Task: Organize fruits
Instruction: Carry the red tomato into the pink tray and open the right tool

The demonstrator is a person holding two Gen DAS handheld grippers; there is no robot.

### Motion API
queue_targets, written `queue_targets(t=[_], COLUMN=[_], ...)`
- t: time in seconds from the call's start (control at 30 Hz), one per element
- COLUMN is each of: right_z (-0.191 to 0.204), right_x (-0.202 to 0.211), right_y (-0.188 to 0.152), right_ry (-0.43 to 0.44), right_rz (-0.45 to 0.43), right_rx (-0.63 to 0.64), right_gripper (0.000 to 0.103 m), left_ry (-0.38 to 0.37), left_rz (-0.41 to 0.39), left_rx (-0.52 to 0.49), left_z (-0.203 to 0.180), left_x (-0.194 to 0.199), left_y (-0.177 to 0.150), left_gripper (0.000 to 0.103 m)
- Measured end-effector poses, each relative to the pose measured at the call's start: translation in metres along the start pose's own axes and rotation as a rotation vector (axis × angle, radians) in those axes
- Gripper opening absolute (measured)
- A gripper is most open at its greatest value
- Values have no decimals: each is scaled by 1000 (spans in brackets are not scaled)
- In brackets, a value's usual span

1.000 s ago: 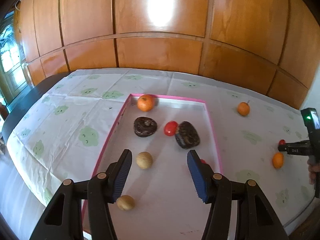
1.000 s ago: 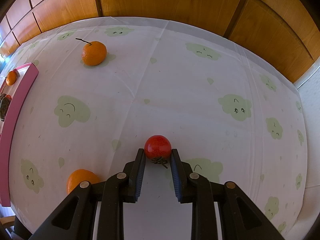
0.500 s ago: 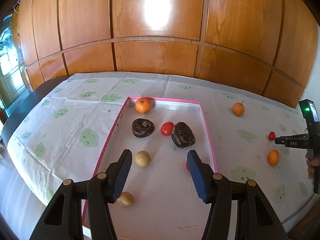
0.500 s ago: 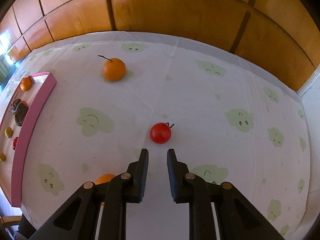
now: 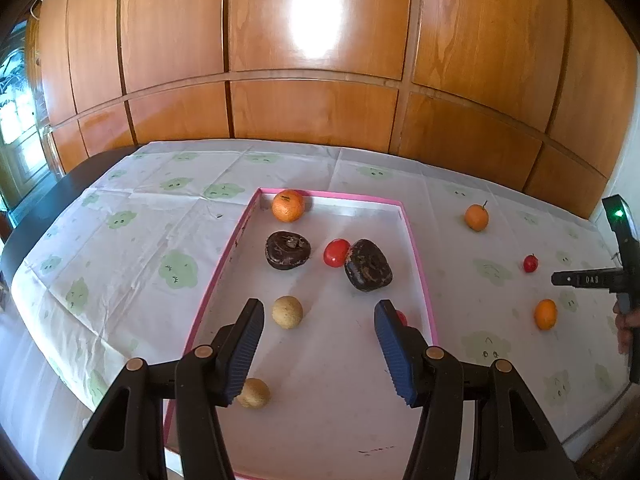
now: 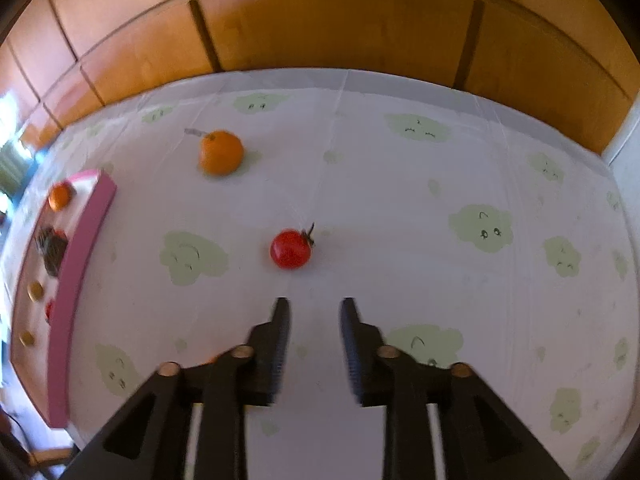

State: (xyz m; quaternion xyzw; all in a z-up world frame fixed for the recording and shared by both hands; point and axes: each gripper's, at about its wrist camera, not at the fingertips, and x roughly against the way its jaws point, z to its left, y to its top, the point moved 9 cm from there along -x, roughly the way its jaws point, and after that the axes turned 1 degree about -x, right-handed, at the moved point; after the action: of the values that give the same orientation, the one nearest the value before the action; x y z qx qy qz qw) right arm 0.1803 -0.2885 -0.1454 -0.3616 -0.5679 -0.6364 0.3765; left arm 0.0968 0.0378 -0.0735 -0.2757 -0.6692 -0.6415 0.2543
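Right tool (image 6: pixel 314 312), jaws just reopening w/ nothing between, aims at loose red tomato (image 6: pixel 291 249) mid-frame on tabletop (image 6: pixel 400 208), prob. for regrasp; left tool (image 5: pixel 319 330) waits half-open, empty, over pink tray (image 5: pixel 416 248).

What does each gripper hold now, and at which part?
Nothing. The left gripper is open over the tray. The right gripper, jaws just opening, is empty, short of the tomato.

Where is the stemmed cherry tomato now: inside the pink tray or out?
Out. The cherry tomato lies on the tablecloth, apart from the pink tray.
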Motion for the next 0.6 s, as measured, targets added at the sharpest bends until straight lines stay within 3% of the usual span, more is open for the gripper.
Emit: queue_targets(t=[0.1,0.27,0.33,0.4,0.6], right_z=[8,16,16,17,23], right_x=[-6,-35,-48,-51,-46], right_y=[12,22,22,26,25], right_ry=[36,-17,-102,-122,-139], right_rz=[-4,45,72,53,39], right_rx=[-23,-34,-5,7,50], right_gripper=[39,39,34,27,26], left_ry=[-3,-3,-4,0,1], left_rz=[5,16,20,24,32], left_rx=[3,4,3,1,4], left_z=[-1,-1,-1,-1,1], left_x=[-1,-4,-5,-6,-9], left_y=[-1,-2,-3,-3,-5], left_gripper=[58,58,58,58,58])
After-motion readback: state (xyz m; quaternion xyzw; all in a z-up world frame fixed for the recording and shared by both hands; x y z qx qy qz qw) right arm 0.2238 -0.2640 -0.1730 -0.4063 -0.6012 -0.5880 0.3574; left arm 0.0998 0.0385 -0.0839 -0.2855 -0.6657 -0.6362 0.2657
